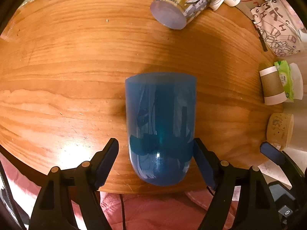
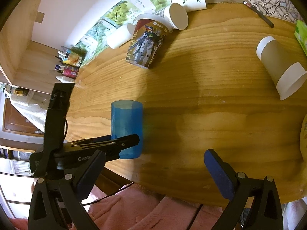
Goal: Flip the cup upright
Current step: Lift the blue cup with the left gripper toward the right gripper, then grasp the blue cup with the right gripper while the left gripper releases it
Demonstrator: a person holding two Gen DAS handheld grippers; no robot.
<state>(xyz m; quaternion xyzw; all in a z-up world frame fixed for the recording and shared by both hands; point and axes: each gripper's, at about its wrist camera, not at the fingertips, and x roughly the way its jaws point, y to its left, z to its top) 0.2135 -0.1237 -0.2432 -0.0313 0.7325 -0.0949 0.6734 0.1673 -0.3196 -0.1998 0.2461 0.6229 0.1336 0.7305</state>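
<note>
While the blue cup (image 1: 160, 126) stood on the surface (image 1: 67, 67), the left gripper (image 1: 156, 159) straddled it, jaws released. Whether it stood upright was unclear. The right gripper (image 2: 153, 174) gaped beside the cup, holding nothing.

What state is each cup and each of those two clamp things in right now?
blue cup: standing on the table, between the left gripper's fingers
left gripper: open around the blue cup
right gripper: open, empty
robot-print cup: standing mouth down
brown-sleeved cup: standing mouth down
white cup: lying on its side
</note>
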